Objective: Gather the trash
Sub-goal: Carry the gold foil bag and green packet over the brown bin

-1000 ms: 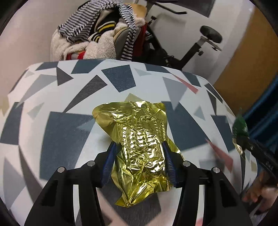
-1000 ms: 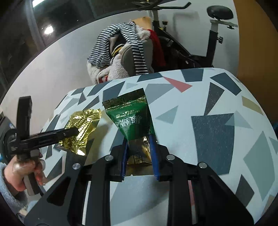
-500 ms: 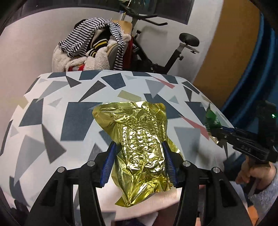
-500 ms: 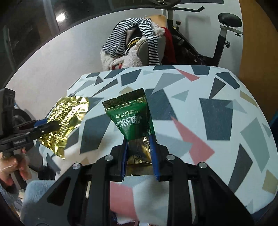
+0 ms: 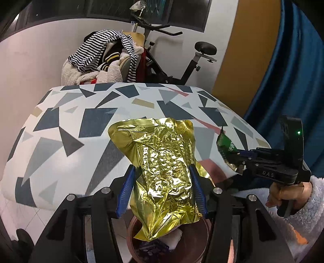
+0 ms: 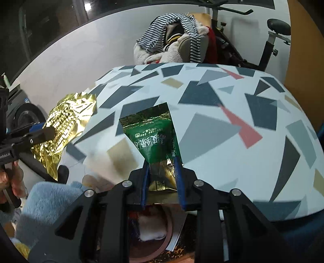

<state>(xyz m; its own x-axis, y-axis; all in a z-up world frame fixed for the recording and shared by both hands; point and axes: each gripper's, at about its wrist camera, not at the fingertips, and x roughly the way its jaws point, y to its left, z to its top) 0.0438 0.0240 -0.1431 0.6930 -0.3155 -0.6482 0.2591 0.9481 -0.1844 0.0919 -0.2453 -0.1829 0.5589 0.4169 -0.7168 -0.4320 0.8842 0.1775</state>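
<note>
Geometric-patterned desk (image 5: 85,125), exercise bike (image 5: 182,66) behind. Left claw (image 5: 162,186): clamped on crumpled gold foil wrapper (image 5: 162,161), held over brown bin (image 5: 168,242). Right claw (image 6: 162,178): gripping green tea packet (image 6: 154,137) by its lower end, above bin.

We see even indoor light in both fisheye views, with a ceiling lamp reflected in the dark window (image 6: 87,6), sharp glare on the crinkled gold foil bag (image 5: 162,161), motion blur smearing the patterned table (image 6: 232,113), and bent, dark-cornered edges.
</note>
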